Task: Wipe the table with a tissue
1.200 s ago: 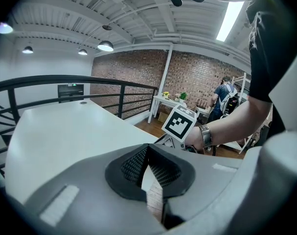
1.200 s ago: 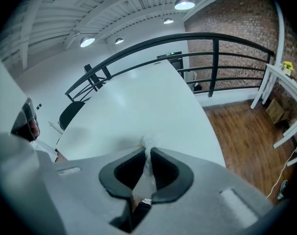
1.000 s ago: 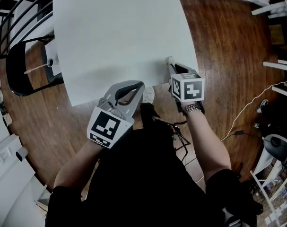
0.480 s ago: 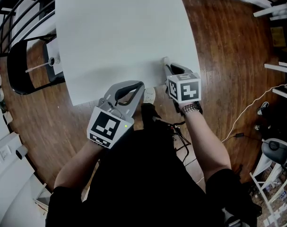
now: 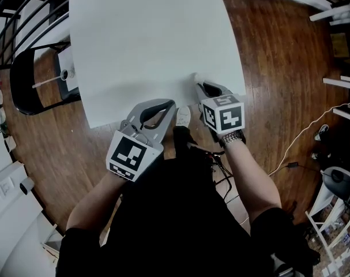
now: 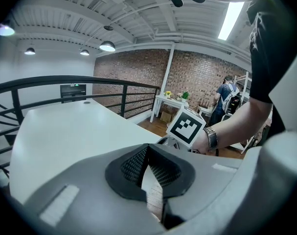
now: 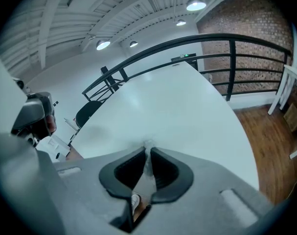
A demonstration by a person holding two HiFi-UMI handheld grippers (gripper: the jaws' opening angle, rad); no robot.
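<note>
The white table (image 5: 146,39) fills the upper middle of the head view. A small white tissue (image 5: 194,77) lies pinched on it near the front right corner, and my right gripper (image 5: 199,84) is shut on it with the tips low at the tabletop. In the right gripper view the tissue (image 7: 148,153) shows as a thin white strip between the dark pads (image 7: 165,173). My left gripper (image 5: 173,104) hangs just off the table's front edge, shut, with nothing in it. In the left gripper view its pads (image 6: 133,165) meet at the tip.
A black chair (image 5: 22,85) stands at the table's left side, with a black railing (image 5: 7,10) behind it. White shelves (image 5: 339,16) and a white cable (image 5: 301,137) lie on the wood floor to the right. A person stands far off (image 6: 229,99).
My right gripper has slid a little left and further onto the table with the tissue. The left gripper has stayed where it was.
</note>
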